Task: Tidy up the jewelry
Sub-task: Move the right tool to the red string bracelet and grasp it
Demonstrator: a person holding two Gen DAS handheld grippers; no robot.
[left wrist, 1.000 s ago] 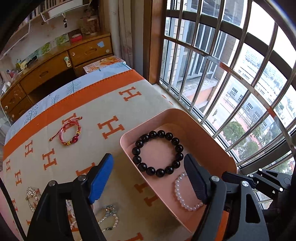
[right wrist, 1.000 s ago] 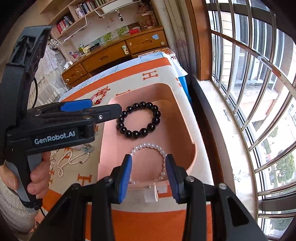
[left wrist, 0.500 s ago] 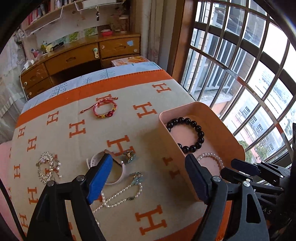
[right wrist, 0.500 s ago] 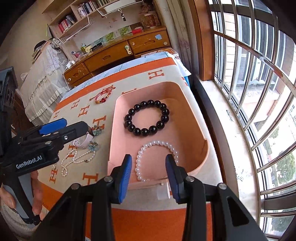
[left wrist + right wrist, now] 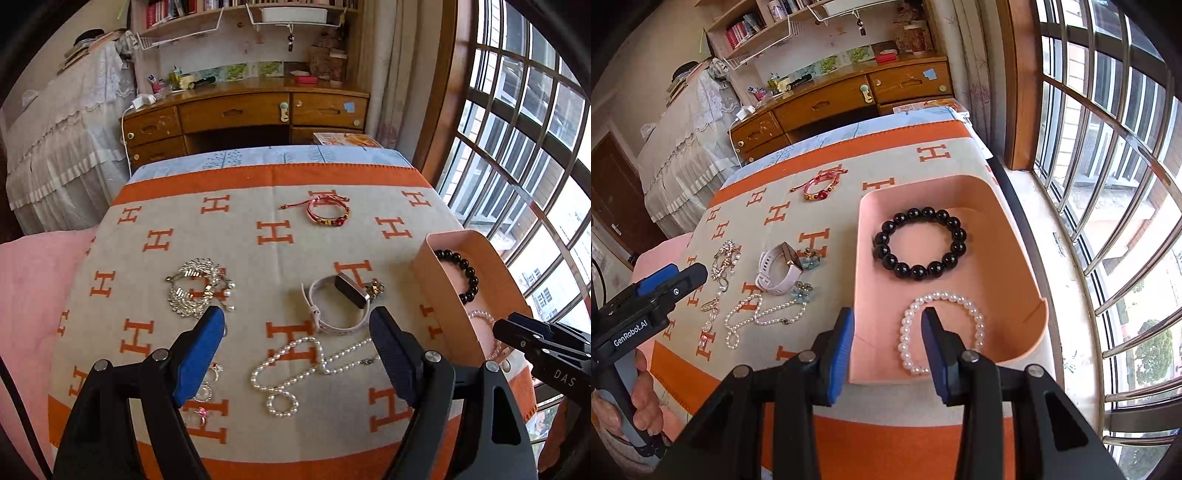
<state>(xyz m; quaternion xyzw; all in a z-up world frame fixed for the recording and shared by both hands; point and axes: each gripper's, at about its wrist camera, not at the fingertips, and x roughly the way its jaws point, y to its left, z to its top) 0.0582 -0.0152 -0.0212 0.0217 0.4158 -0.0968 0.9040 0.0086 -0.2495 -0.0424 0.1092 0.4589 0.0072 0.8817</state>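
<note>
My left gripper (image 5: 297, 325) is open and empty, hovering over loose jewelry on the orange-and-beige blanket. Below it lie a pearl necklace (image 5: 306, 363) and a pink-strapped watch (image 5: 340, 306). A rhinestone piece (image 5: 195, 291) lies to the left and a red cord bracelet (image 5: 328, 212) lies farther back. The pink tray (image 5: 997, 280) at the right holds a black bead bracelet (image 5: 919, 243) and a pearl bracelet (image 5: 942, 332). My right gripper (image 5: 886, 321) hangs above the tray's near left corner, jaws partly apart with nothing between them.
Small rings (image 5: 207, 391) lie near the blanket's front edge under my left finger. Two blue flower pieces (image 5: 809, 273) sit beside the watch. A barred window (image 5: 1108, 184) runs close along the right, and a wooden desk (image 5: 251, 114) stands beyond the bed.
My left gripper has swung left, from above the tray to above the loose jewelry on the blanket. The right gripper has drawn back slightly and stays above the tray.
</note>
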